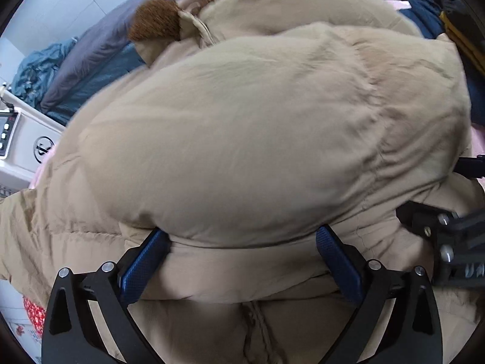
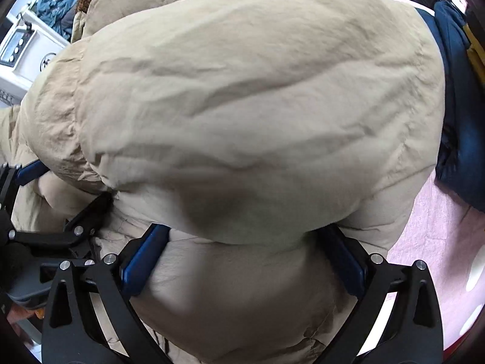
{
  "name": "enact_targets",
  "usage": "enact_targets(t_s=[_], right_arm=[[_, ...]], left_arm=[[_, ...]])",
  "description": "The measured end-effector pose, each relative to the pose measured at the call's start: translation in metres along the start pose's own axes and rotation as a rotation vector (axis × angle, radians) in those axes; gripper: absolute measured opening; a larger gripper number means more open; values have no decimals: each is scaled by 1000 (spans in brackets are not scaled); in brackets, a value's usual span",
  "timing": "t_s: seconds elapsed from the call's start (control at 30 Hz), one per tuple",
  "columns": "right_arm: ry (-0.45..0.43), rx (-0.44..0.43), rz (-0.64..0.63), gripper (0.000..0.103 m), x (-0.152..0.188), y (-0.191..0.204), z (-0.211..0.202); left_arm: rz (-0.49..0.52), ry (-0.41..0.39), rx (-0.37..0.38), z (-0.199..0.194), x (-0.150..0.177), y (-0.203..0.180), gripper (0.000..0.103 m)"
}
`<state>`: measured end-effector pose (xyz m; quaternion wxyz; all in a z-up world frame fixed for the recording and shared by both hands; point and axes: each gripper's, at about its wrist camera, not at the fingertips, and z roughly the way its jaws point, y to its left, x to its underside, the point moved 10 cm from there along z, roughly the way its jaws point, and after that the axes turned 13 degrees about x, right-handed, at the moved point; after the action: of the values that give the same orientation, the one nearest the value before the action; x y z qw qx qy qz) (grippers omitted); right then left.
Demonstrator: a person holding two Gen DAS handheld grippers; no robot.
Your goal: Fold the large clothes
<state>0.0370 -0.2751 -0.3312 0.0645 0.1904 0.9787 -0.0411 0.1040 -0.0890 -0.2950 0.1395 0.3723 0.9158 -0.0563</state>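
Beige puffer coat [image 1: 257, 127] lengthwise away, fur hood [image 1: 156, 19] farthest; both jaws wide apart around its bulk.

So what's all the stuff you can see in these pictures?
puffy coat: one, beige, fills the middle of both views, folded over on itself
fur trim: one strip, brown, at the coat's far edge
grey garment: one, far left, past the coat
teal garment: one, crumpled, far left
navy garment: one, dark blue, at the right
pink sheet: one, pale pink, under the coat
white appliance: one, with a button panel, left edge
left gripper: black with blue pads, jaws apart, coat between them
right gripper: black with blue pads, jaws apart, coat between them
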Motion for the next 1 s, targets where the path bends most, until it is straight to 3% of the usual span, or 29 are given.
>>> enact_targets(t_s=[0.2,0.33,0.5,0.63,0.73,1.0], right_arm=[[39,9,34,98,2,-5,1],[48,40,32,98,-6,3,-1],[-65,54,57,98,5,11,-36],[-138,63,-44,98,25,30,-58],[-142,41,-92,98,35,38,-67],[-127,8,-99,98,62,36,-79]], left_arm=[[-41,-84,12,-40,25,2,97],[-163,-78,4,-60,60,26,97],[-313,-80,-27,-79,116,68,97],[-410,-65,-68,-90,153,118,96],[-463,-77,-97,-101,168,150,96],[-689,-214,-157,-140,163,286,96]])
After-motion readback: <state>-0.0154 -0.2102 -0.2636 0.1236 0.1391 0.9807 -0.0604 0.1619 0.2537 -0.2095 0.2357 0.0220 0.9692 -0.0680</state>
